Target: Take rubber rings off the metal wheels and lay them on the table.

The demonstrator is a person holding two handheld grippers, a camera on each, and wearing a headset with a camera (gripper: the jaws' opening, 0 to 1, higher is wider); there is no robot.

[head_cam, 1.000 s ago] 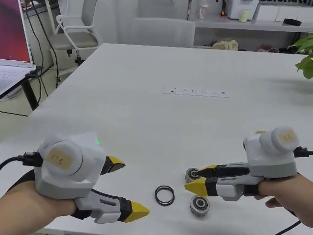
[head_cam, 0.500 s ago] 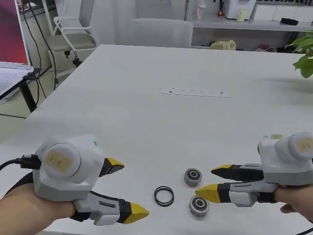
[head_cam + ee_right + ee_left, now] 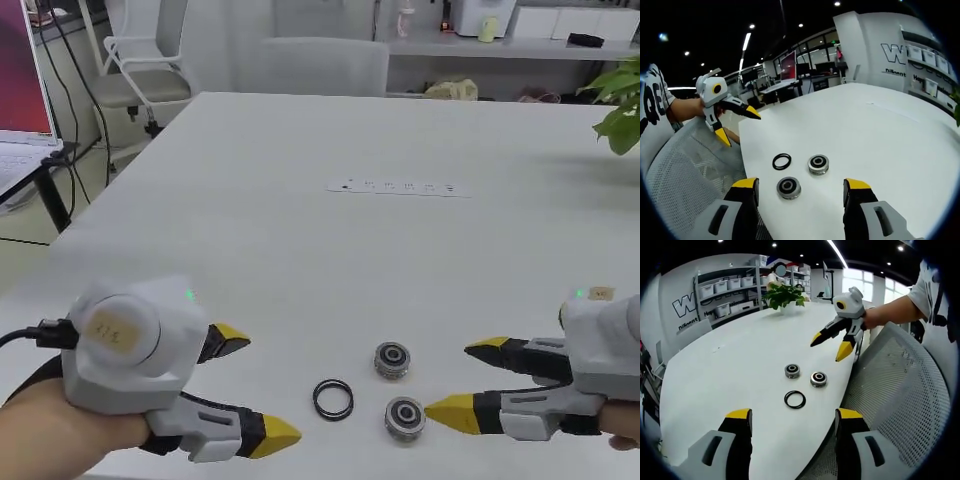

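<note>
**Editor:** What did the white desk (image 3: pixel 300 200) carry, and where were the tools?

**Photographer:** Near its front edge, the left gripper (image 3: pixel 270 388) and the right gripper (image 3: pixel 450 380) hovered on either side of the parts. Each had its fingers spread wide, holding nothing and touching nothing.

**Editor:** And the work itself?

**Photographer:** Two metal wheels lay between the grippers, near each other but apart. These were the far wheel (image 3: pixel 392 359) and the near wheel (image 3: pixel 405 416), the latter just beside the right gripper's lower fingertip. To their left, a single black rubber ring (image 3: pixel 333 399) lay loose on the desk.

**Editor:** So how far along was the job?

**Photographer:** On that showing, one ring was off and laid down. Whether either wheel carried a ring on its rim was too small to tell. If one did, that was what remained.

**Editor:** Which way did things face?

**Photographer:** Wheels and ring all lay flat, their bores pointing straight up. Being round, the ring had no long axis to speak of.
</note>
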